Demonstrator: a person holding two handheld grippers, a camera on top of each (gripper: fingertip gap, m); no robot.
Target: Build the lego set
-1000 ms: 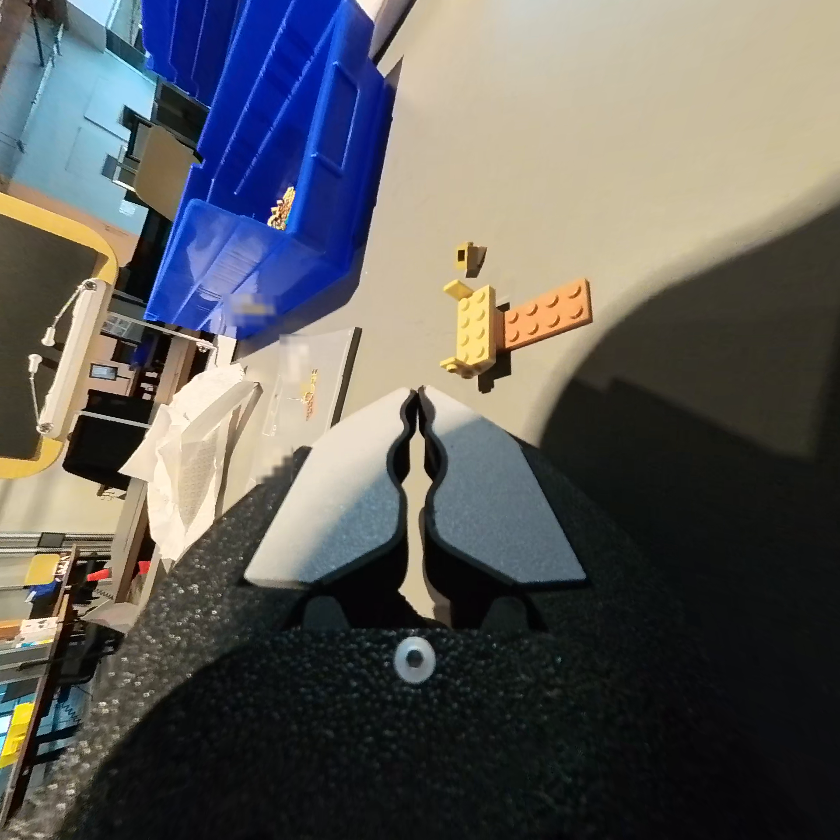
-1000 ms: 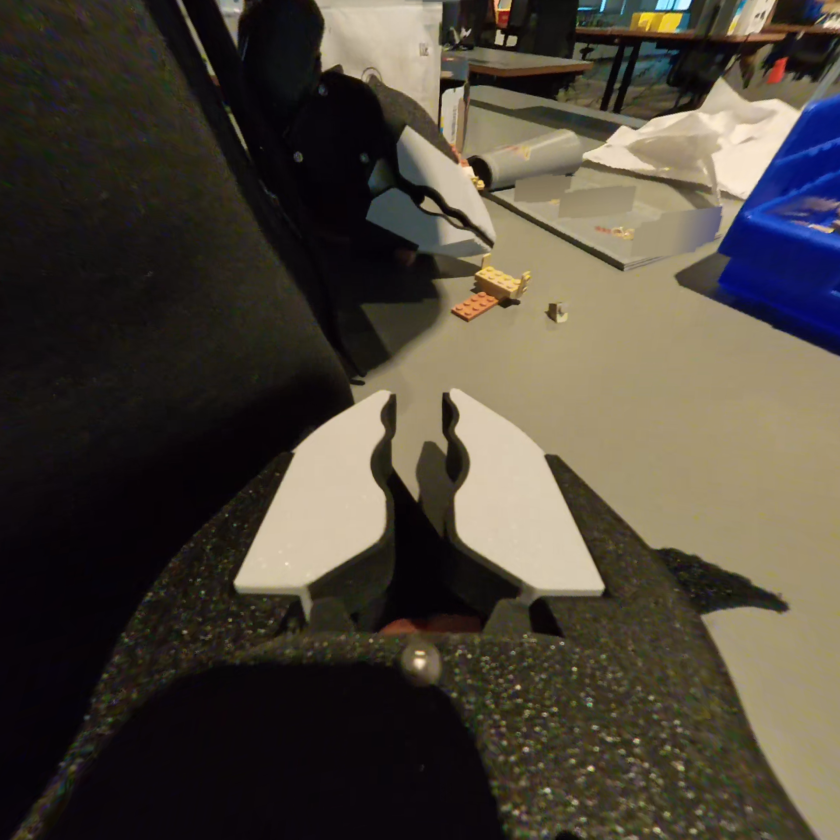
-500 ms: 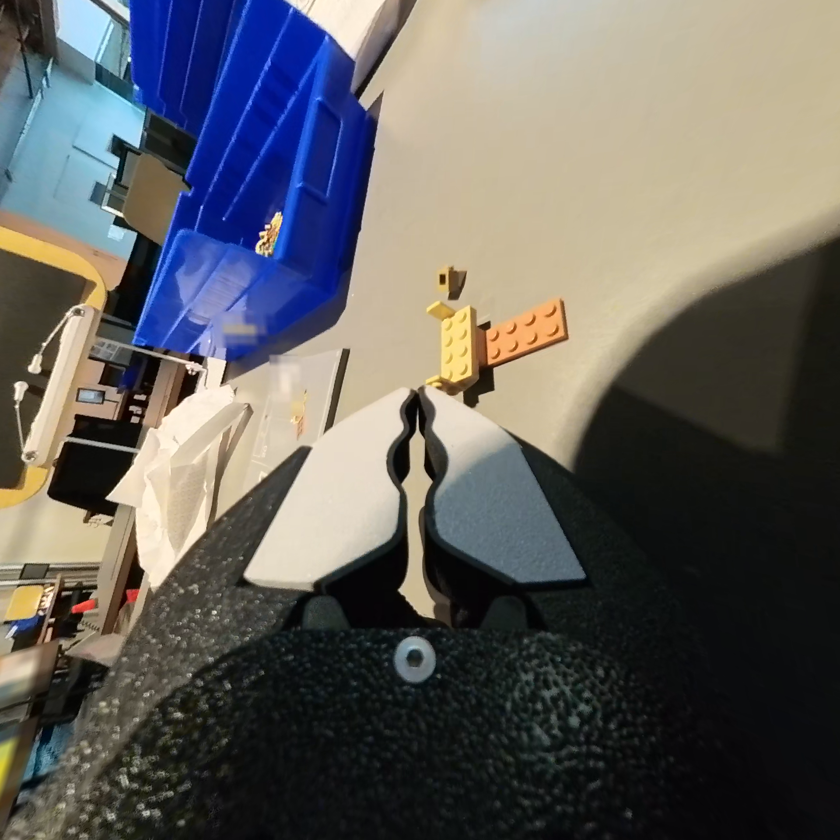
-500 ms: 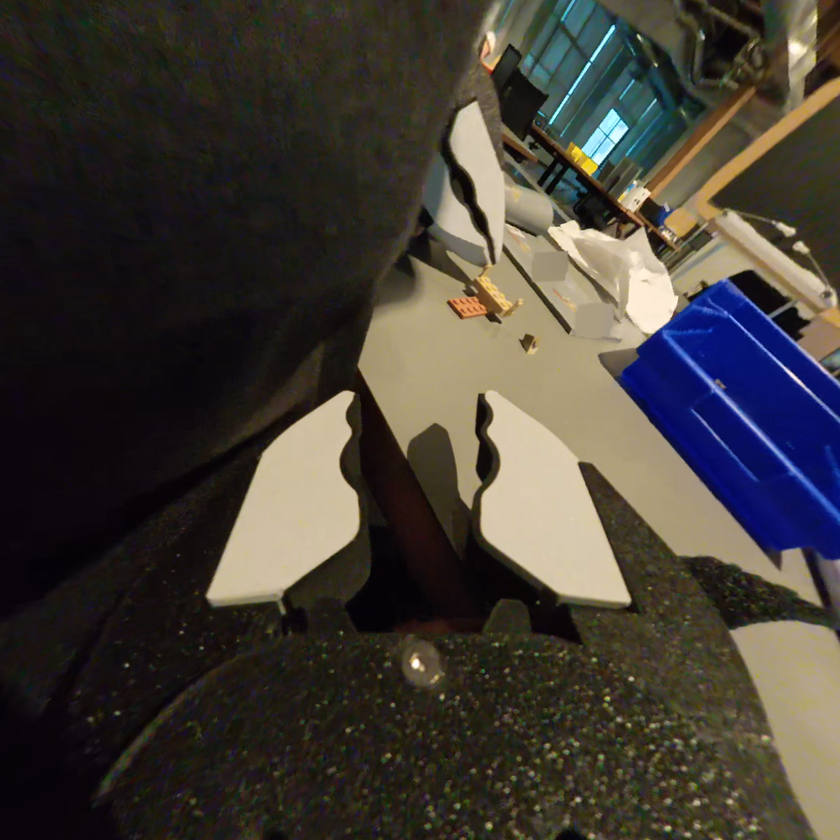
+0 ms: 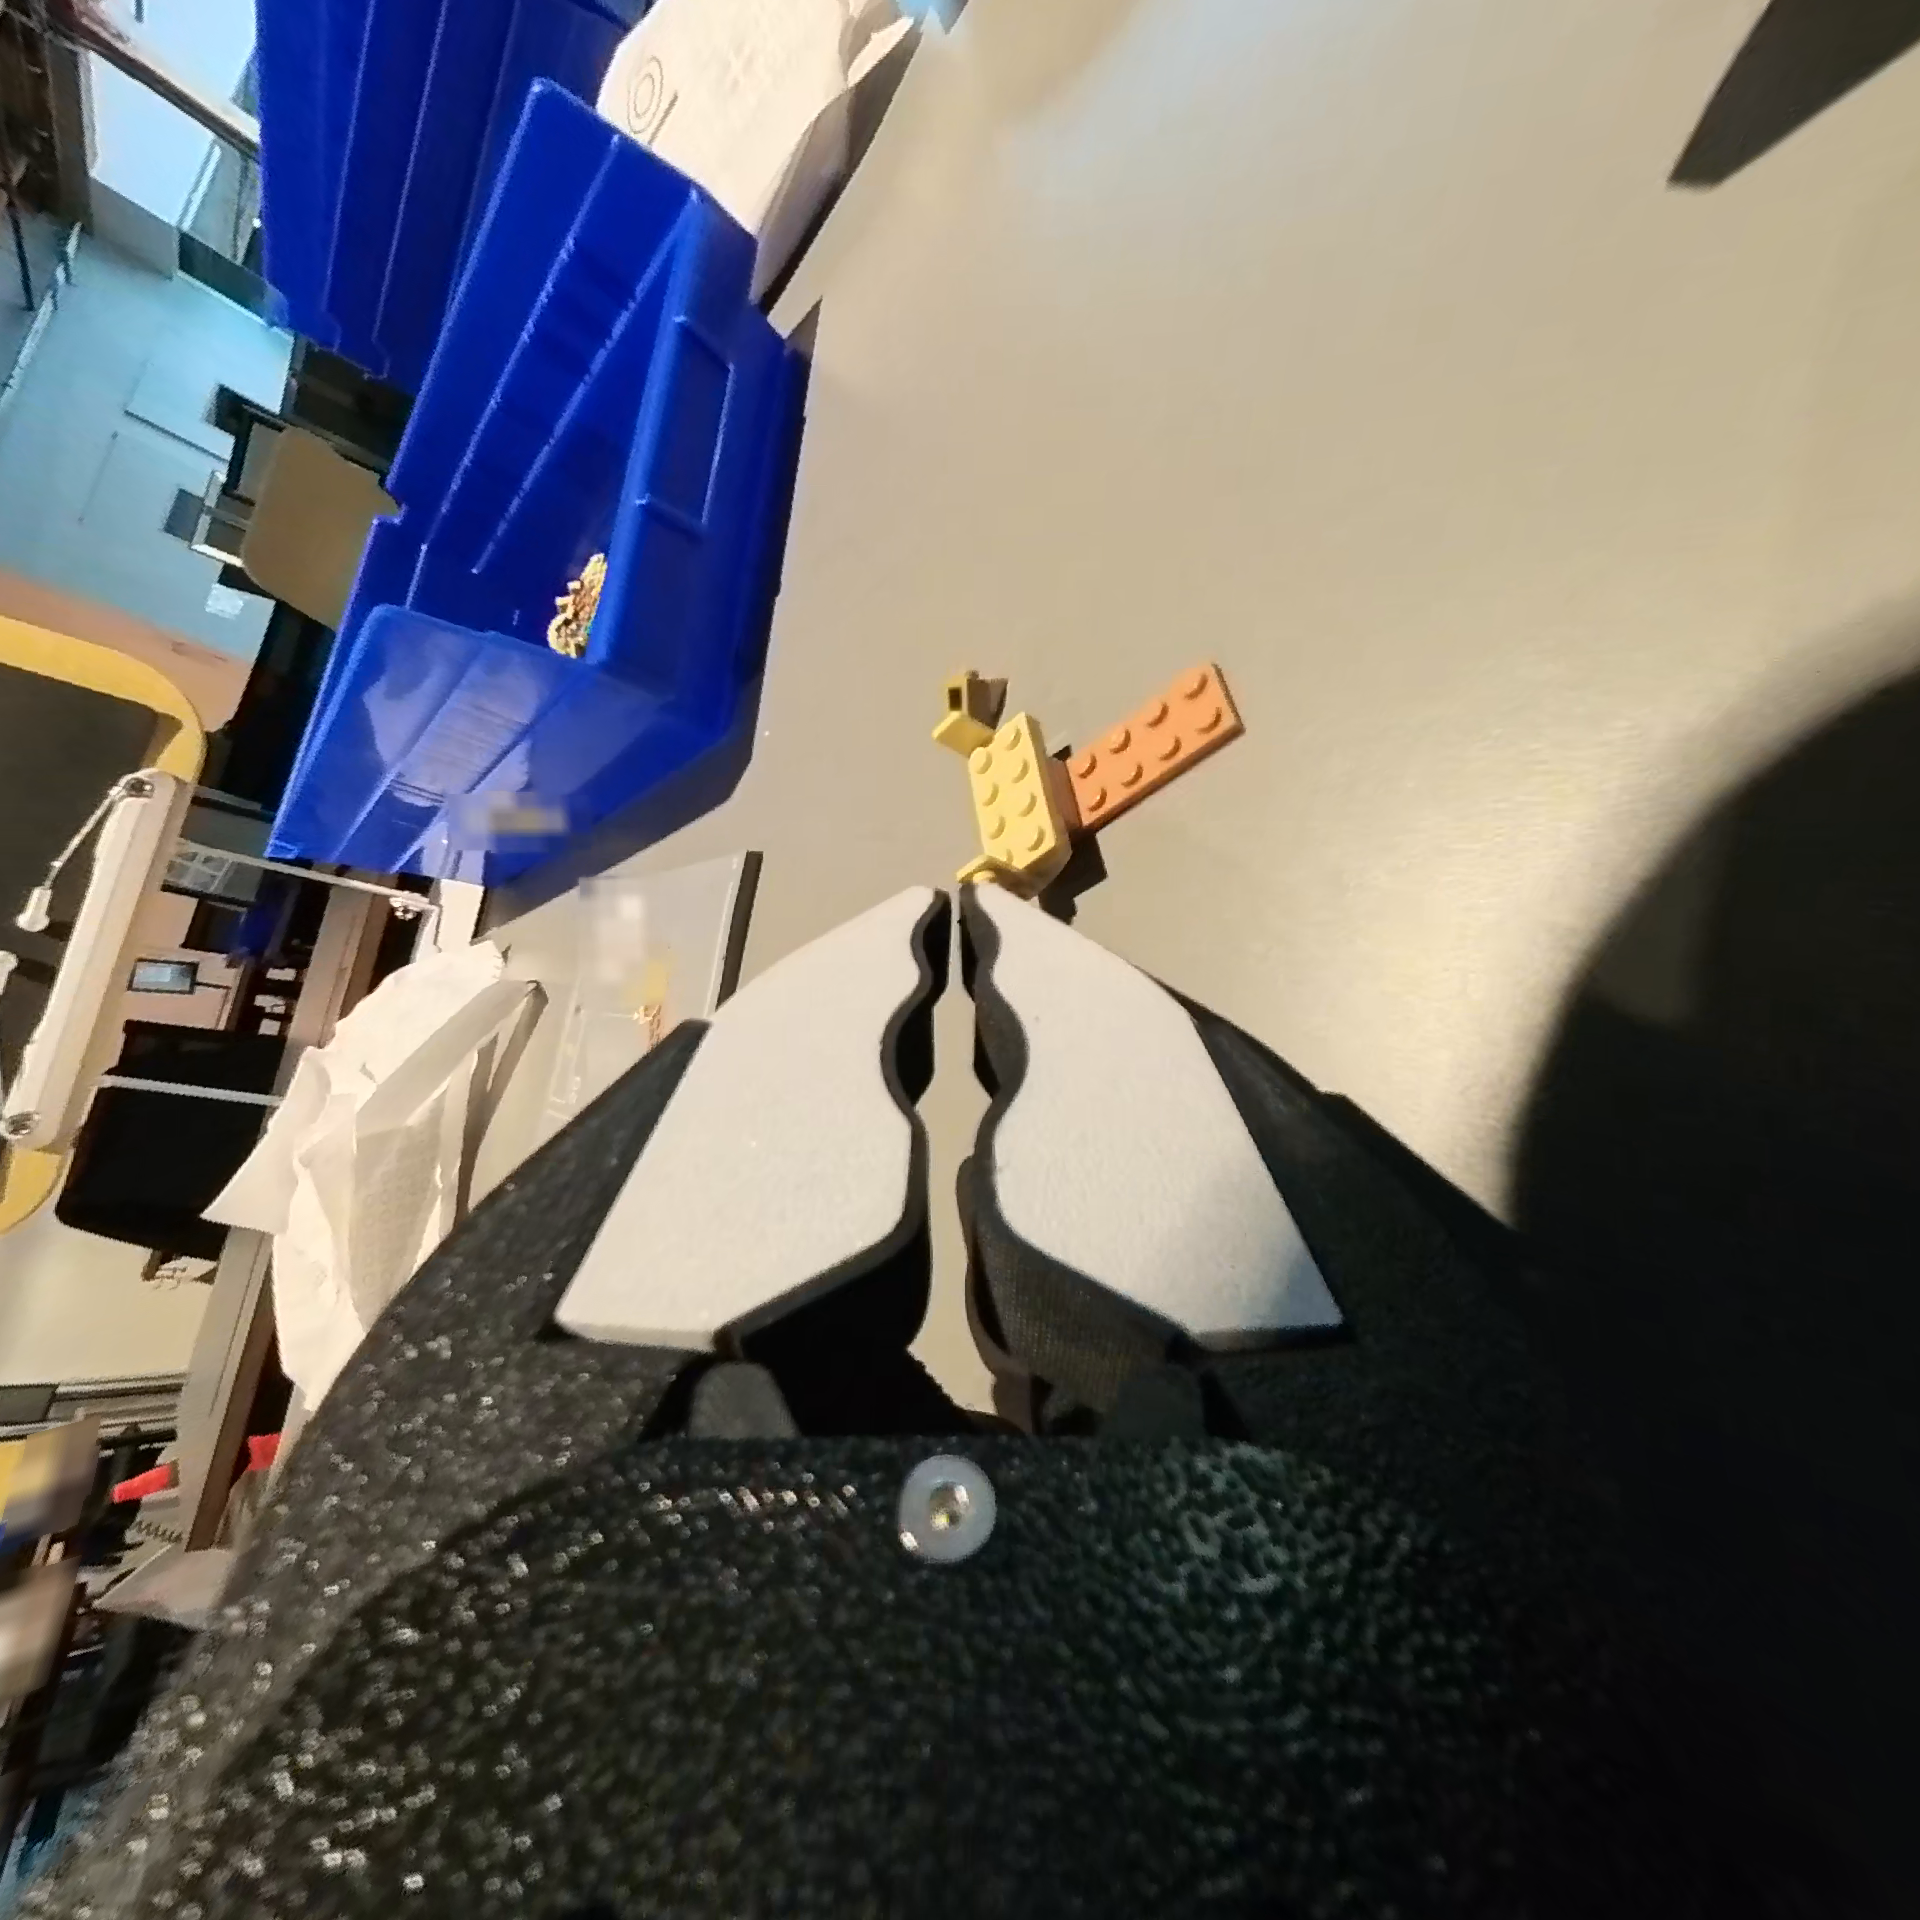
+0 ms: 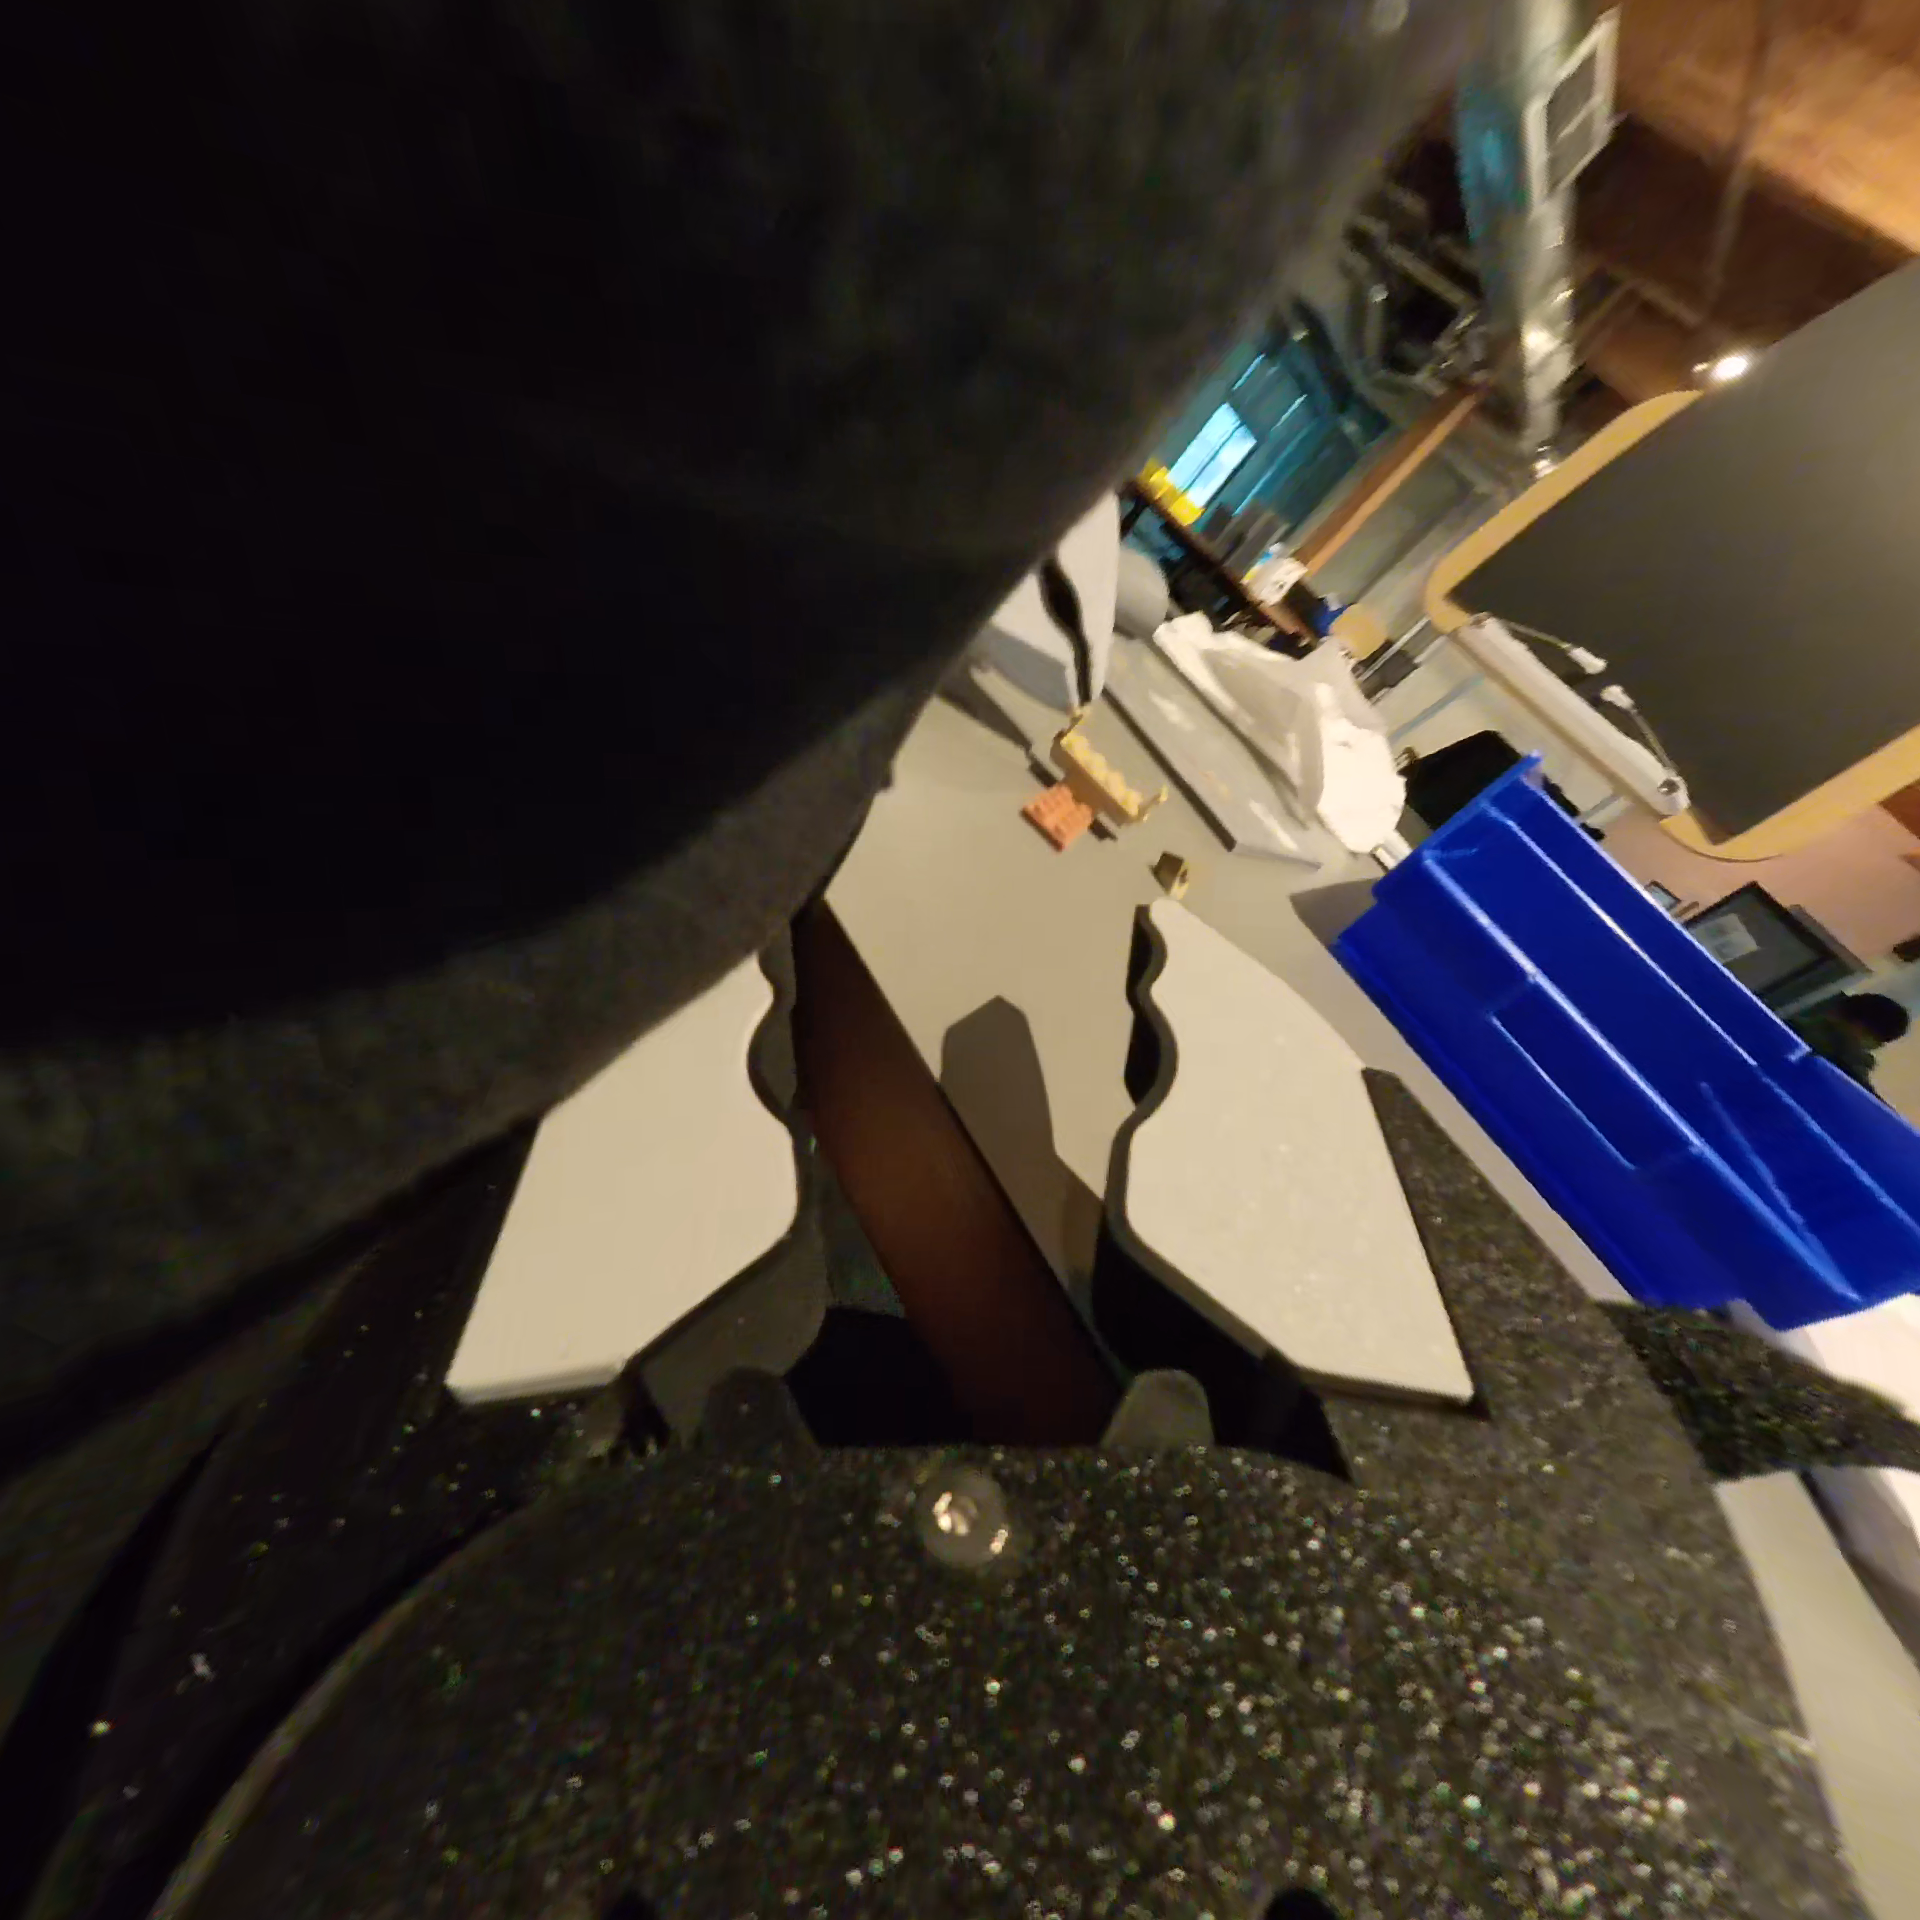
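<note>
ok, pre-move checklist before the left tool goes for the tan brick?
1. Left tool empty: ok, fingers nearly together, nothing between them.
2. Left tool open enough to straddle the tan brick: not ok.
3. Tan brick lined up ahead of the left tips: ok, just past them.
4. Tan brick seated across the orange plate: ok; how firmly, cannot tell.
5. Small tan piece loose on the table, clear of the brick: ok.
6. Right tool free: ok, open and empty, well short of the bricks.
</note>
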